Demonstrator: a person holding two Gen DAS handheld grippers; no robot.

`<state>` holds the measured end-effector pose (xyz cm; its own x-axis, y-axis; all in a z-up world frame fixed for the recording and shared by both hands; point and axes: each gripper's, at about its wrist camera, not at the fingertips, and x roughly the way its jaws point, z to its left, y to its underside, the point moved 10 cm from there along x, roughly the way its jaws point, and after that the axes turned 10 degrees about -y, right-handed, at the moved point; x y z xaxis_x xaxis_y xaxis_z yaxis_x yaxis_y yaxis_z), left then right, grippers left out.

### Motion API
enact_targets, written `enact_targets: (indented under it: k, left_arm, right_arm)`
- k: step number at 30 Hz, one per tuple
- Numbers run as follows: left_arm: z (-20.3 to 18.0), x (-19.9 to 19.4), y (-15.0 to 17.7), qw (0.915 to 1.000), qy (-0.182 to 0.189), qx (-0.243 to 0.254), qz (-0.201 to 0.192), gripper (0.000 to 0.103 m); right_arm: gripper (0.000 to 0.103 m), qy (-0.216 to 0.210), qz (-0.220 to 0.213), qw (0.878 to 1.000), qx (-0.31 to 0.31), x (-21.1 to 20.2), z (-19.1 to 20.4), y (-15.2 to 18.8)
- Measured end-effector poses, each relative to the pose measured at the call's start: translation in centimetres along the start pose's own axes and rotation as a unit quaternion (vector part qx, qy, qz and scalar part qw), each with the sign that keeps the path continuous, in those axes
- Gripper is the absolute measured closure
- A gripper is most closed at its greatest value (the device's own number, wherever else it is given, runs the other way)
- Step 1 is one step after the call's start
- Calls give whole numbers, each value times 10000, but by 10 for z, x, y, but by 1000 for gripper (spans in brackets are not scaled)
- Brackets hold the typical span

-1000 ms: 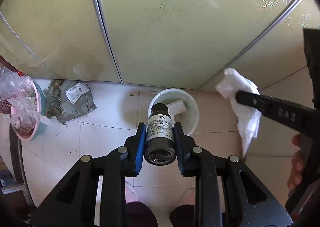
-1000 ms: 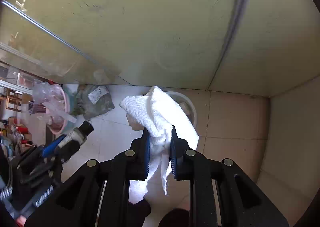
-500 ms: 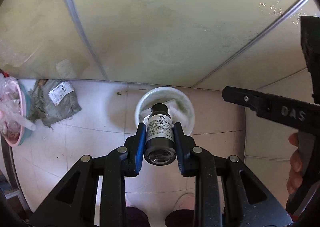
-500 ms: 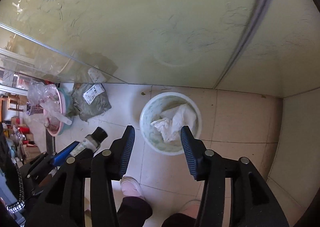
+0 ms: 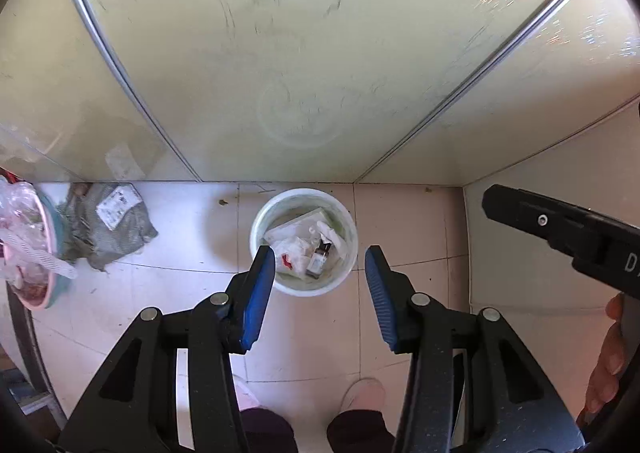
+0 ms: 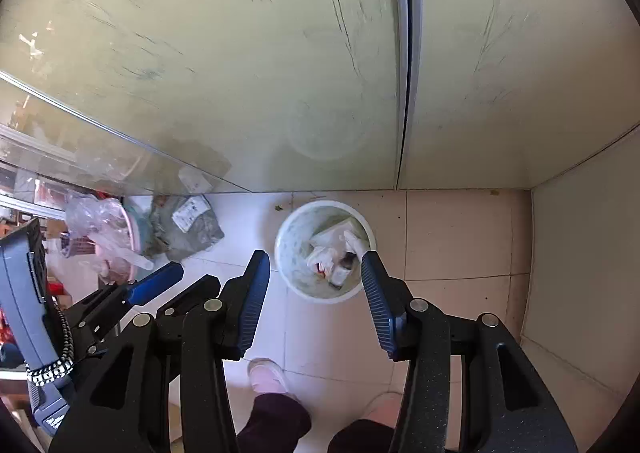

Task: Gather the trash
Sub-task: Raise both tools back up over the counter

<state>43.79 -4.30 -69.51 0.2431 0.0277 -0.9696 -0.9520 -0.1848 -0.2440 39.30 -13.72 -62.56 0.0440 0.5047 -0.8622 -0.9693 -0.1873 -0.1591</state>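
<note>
Left gripper point(image 5: 320, 265): jaws opening, blue ribbed pads apart, nothing between them; it hangs over the bin point(image 5: 256, 241). Right gripper point(image 6: 315, 269): black arms, same blue ribbed pads, jaws apart and empty, also above the bin point(image 6: 286, 249). In the left wrist view its black finger enters from the right edge with a screw head and a white letter "D", the rest of the marking cut off; part of a hand point(image 5: 610, 361) shows below it. The bin is round, white plastic with stained inner walls, standing on the tiled floor point(image 5: 400, 221) close to the frosted glass panels point(image 5: 280, 53), which are scratched and framed by metal strips. Inside lie crumpled white tissue point(image 5: 332, 231), a paper scrap with red print, and a small dark bottle point(image 5: 318, 257) with a pale label; its text is too small to read. Near the left edge of the floor lies a grey bag point(image 5: 116, 225) with a white printed label, unreadable, and beside it a pink basin point(image 5: 36, 253) holding clear plastic, partly cut off. Two light shoes point(image 6: 268, 375) and dark trouser legs appear at the bottom edge.
</note>
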Motion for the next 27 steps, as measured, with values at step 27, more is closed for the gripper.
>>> enact_targets:
  k: [27]
  left_arm:
    - [77, -494, -106, 9576, 118, 213, -2871, 51]
  right_arm:
    - [59, 332, -2751, 9574, -815, -374, 221, -39]
